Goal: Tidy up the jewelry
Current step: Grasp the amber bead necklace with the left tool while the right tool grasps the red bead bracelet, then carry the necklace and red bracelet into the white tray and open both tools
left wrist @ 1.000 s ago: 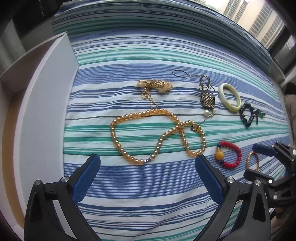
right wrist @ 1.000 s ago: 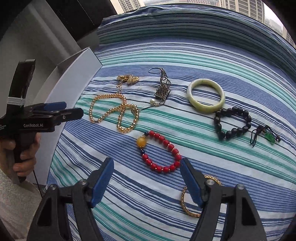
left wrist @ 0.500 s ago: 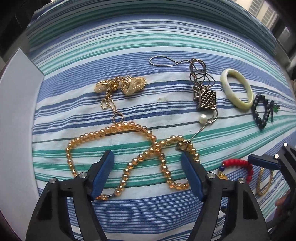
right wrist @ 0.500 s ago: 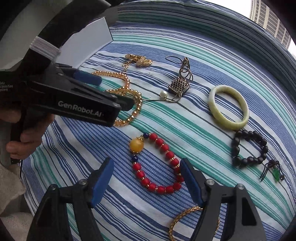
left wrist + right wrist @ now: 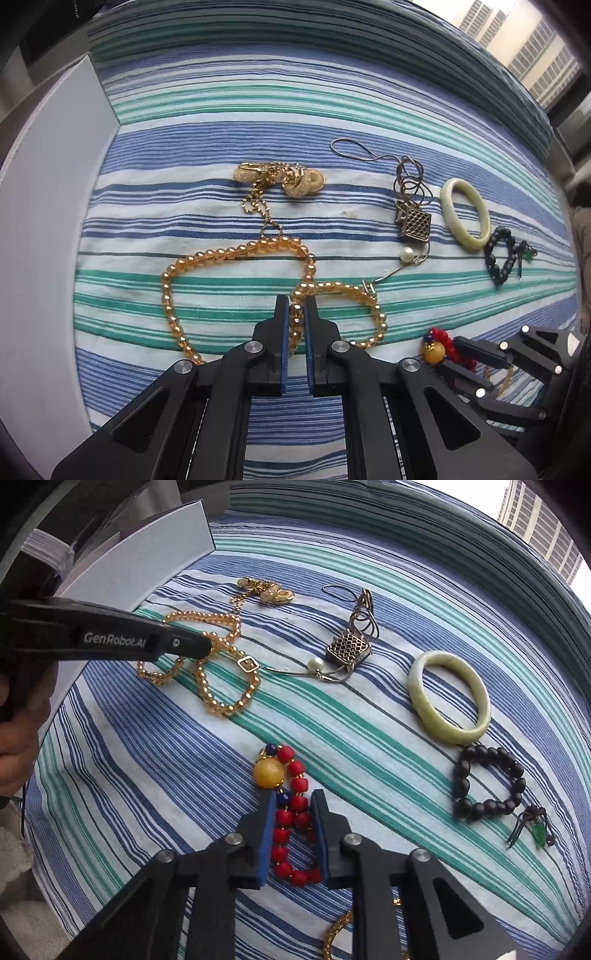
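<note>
The left gripper (image 5: 295, 314) is pinching a strand of the amber bead necklace (image 5: 236, 251) between its blue pads, its jaws having just been closing down to a narrow slit with the beads caught in it. The right gripper (image 5: 293, 830) is doing the same to the red bead bracelet (image 5: 291, 812), its jaws having just been closing until they are squeezing the loop into a long oval, the big yellow bead (image 5: 269, 772) sticking out ahead of the tips. Both pieces are lying on the striped cloth (image 5: 221, 110), the necklace near the white tray (image 5: 44, 221) at the left, the bracelet further right. To do these pick-ups well, each lift should probably be going straight up and slowly: the necklace's square clasp (image 5: 248, 663) seems to be hooked to the thin chain of the pearl pendant (image 5: 316, 663), so a quick pull is likely to be dragging that piece along, though the join is too small to be sure. The right wrist view is showing that clasp clearly, plus a gold bangle (image 5: 332, 934) partly hidden under the right gripper; the left wrist view is showing instead the necklace's whole far loop and the gold chain (image 5: 266, 206) touching it, which the left gripper's body is covering in the other view. The jade bangle (image 5: 448, 698) and black bead bracelet (image 5: 487, 779) are lying apart, untouched.
</note>
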A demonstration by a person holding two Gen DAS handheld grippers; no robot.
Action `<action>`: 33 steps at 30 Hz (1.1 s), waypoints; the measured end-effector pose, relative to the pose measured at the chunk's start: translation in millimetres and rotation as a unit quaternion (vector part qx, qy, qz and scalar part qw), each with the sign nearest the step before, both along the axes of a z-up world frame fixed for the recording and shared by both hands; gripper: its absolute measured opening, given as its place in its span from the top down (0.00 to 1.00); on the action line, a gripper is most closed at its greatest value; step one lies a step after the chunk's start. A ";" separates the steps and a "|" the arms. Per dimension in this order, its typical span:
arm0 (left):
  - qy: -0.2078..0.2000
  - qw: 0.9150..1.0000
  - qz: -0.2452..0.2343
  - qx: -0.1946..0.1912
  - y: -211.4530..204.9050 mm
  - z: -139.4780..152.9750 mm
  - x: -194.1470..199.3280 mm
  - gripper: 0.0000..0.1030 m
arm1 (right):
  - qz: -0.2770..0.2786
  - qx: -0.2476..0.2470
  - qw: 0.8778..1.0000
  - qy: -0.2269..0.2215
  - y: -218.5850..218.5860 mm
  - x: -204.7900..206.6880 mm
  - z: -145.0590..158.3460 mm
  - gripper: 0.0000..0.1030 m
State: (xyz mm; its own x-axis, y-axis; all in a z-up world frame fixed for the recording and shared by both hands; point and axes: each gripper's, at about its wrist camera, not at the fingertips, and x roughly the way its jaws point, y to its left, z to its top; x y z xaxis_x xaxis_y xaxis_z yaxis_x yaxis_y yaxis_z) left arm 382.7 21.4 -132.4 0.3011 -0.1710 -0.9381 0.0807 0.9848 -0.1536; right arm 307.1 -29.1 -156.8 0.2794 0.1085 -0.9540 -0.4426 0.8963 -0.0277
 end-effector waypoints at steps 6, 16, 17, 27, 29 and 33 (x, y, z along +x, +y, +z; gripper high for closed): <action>-0.024 0.999 0.016 -0.018 19.3 29.1 -20.4 0.95 | -0.040 0.028 0.999 0.010 -11.1 0.0 9.8 1.00; -0.068 0.996 0.032 -0.051 25.8 76.7 -42.0 0.95 | -0.051 0.033 0.998 -0.016 -8.7 -18.0 29.7 0.99; -0.072 0.996 0.032 -0.052 28.0 82.1 -44.6 0.95 | -0.049 0.038 0.998 -0.009 -9.1 -20.3 30.6 0.95; -0.090 0.995 0.025 -0.046 31.5 102.6 -60.6 0.95 | -0.051 0.010 0.998 -0.025 22.4 -8.3 -3.2 0.77; -0.090 0.994 0.025 -0.048 34.3 105.4 -62.9 0.95 | -0.059 0.007 0.998 -0.025 23.2 -4.6 -3.9 0.83; -0.097 0.993 0.024 -0.063 41.8 115.1 -68.6 0.95 | -0.078 0.052 0.996 -0.010 13.5 -5.1 3.7 0.83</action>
State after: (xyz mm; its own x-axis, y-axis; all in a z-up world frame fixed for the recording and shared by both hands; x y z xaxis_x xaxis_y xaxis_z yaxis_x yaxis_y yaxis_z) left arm 314.1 63.3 -17.4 0.4841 -0.2652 -0.8339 0.0738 0.9620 -0.2630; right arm 302.0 -15.6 -153.1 0.3198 0.1595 -0.9340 -0.2976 0.9528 0.0608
